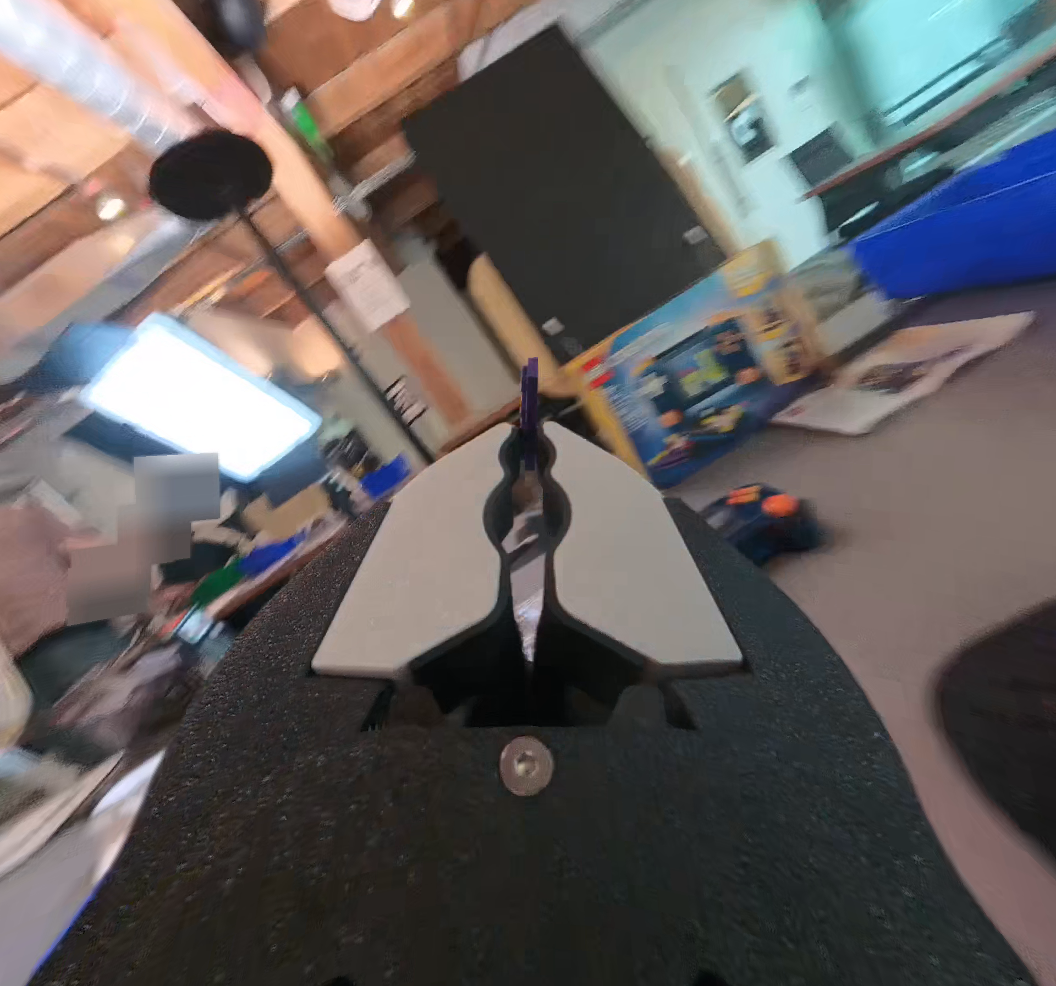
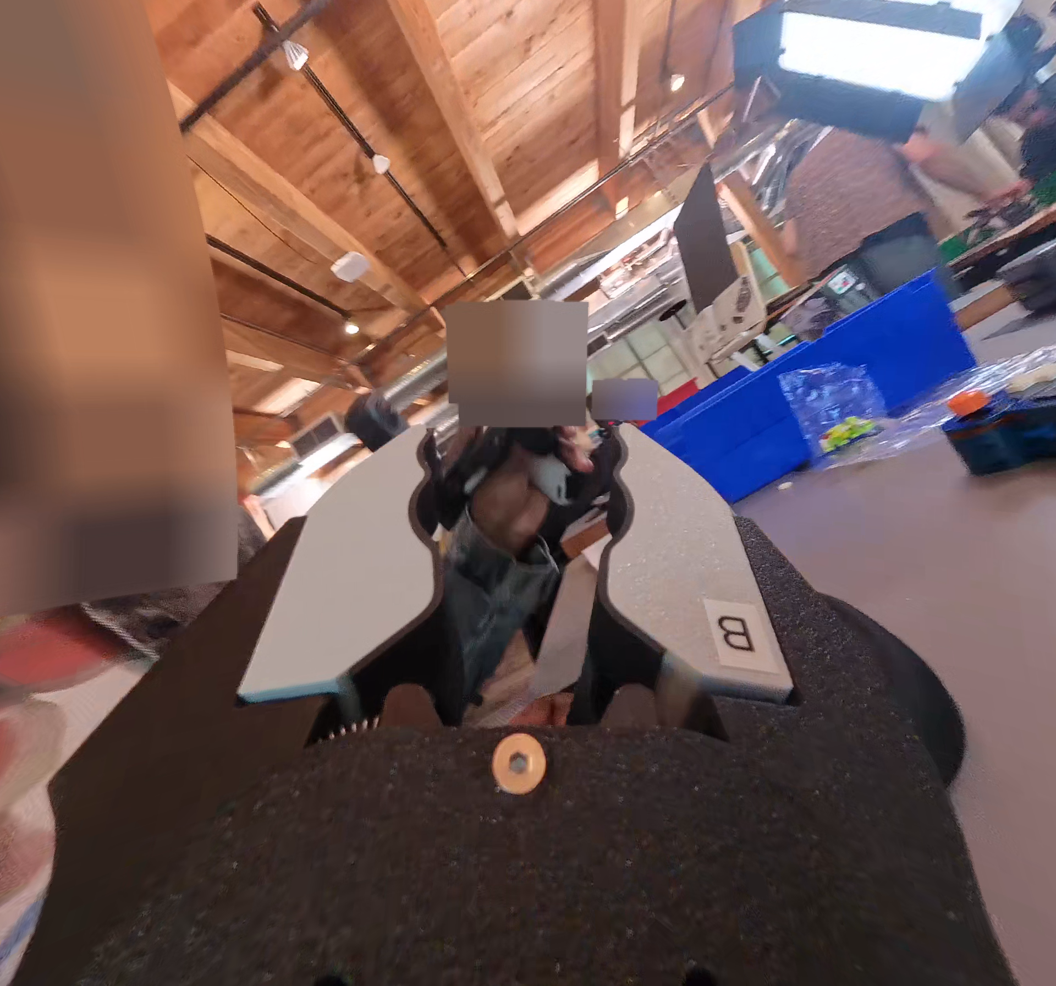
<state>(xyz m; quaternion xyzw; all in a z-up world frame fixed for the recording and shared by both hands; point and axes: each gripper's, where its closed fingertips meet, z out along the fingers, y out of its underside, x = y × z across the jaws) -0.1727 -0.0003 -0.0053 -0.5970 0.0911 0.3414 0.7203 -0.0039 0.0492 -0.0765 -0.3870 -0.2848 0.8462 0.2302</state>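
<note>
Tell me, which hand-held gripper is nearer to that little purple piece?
Left. The left hand-held gripper is shut on the purple piece, pinched at its fingertips. The right hand-held gripper is open, holding nothing.

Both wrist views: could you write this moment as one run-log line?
left gripper: shut on thin purple flat piece | right gripper: open, holding nothing | dark-blue-and-orange toy block: on grey table
</note>
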